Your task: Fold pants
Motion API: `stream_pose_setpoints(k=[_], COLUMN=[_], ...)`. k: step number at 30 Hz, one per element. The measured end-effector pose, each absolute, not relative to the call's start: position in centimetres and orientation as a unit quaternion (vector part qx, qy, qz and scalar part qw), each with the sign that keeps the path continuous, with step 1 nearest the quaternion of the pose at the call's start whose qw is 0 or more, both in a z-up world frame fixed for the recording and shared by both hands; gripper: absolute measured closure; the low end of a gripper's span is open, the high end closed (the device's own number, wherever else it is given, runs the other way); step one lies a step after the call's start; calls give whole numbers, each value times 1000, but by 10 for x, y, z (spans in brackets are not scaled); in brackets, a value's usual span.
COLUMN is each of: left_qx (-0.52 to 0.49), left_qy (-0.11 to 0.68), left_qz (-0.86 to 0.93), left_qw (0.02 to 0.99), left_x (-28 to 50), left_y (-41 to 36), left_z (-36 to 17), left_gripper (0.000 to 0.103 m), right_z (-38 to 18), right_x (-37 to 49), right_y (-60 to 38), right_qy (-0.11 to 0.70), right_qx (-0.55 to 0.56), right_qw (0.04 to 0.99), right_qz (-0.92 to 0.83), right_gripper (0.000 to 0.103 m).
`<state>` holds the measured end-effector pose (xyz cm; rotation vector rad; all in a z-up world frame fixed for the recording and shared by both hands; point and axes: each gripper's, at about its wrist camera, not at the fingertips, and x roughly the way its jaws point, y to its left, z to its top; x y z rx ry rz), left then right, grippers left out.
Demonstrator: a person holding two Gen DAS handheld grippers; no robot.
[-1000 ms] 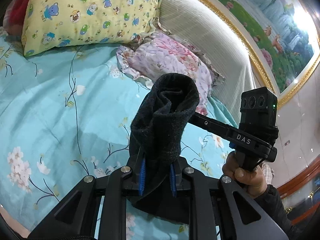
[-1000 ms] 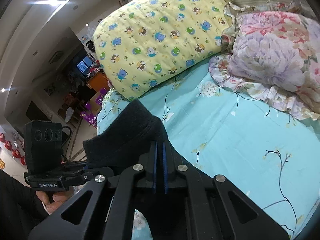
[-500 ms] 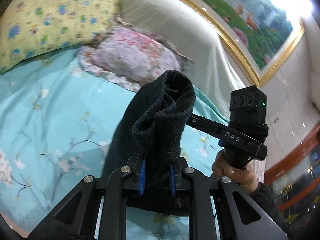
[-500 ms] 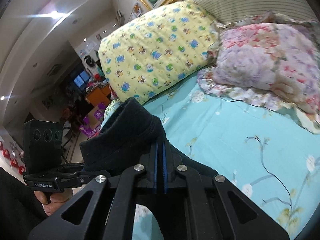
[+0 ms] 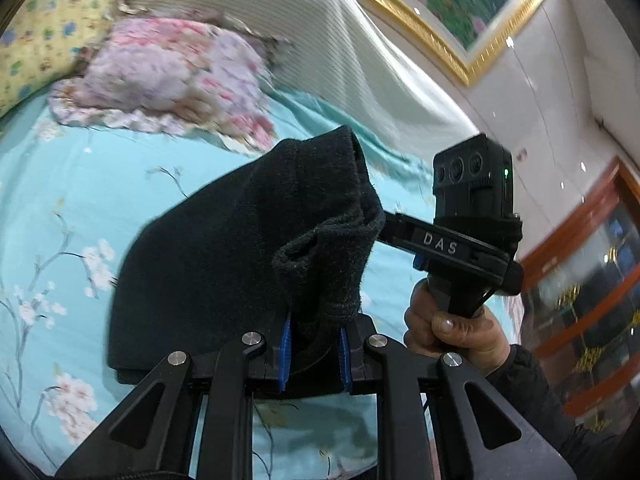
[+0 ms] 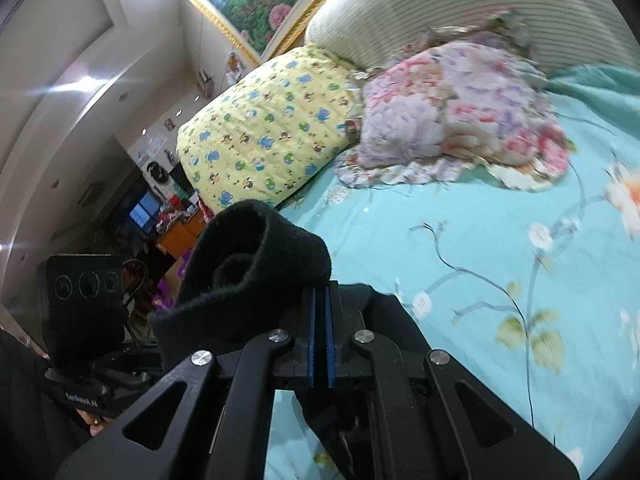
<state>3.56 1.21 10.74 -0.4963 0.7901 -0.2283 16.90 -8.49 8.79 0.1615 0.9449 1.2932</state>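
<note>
Black pants (image 5: 224, 264), thick fuzzy knit, held bunched above the bed (image 5: 80, 184), whose turquoise sheet carries pale blossoms on thin dark branches. Landmark for all places: the pants.

Left wrist view, left to right. Far upper left of the pants: yellow pillow (image 5: 44, 32) printed with small cartoon animals. Above left of the pants: pink-and-lilac floral pillow (image 5: 168, 80) with a frilled edge, blurred. Directly above the pants: cream ribbed headboard cover (image 5: 320, 32). Centre: a broad, flat, folded panel of the pants falling away to the lower left, lower edge straight and doubled; upper right corner rolled into a thick hem with a small hollow. Directly below that hem: left gripper (image 5: 314, 350), jaws slightly apart with blue pads pinching a thick wad of the pants. Right of the pants: right gripper (image 5: 452, 240), lettered "DAS", its front end hidden behind the cloth, carried by the right hand (image 5: 456, 330) in a dark sleeve. Upper right of the pants: gold-framed landscape painting (image 5: 460, 4).

Right wrist view, left to right. Left of the pants: black camera block of the other gripper, dim. Centre: pants (image 6: 256, 264) curled into a roll with an open tubular end. At the lower right edge of the roll: right gripper (image 6: 320, 340), jaws pressed together, blue pads almost touching, dark cloth passing under and behind them. Right of the pants: open turquoise sheet.
</note>
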Motion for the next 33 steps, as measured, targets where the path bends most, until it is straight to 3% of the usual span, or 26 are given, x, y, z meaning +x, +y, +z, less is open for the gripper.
stream_pose_setpoints(k=[17, 28, 33], left_qx=[-169, -154, -143], left_qy=[457, 474, 473], left_qz=[-142, -145, -153], left_qw=[861, 855, 856], left_x=[70, 87, 85], left_y=[-59, -65, -69], left_z=[37, 17, 20], left_gripper=[85, 84, 79], right_z=[11, 4, 11], right_x=[169, 162, 150], right_y=[-174, -192, -200], right_qy=[478, 488, 478], right_qx=[134, 117, 100], right_qw=[723, 751, 777], right_qz=[480, 429, 398], right_gripper=[98, 99, 98])
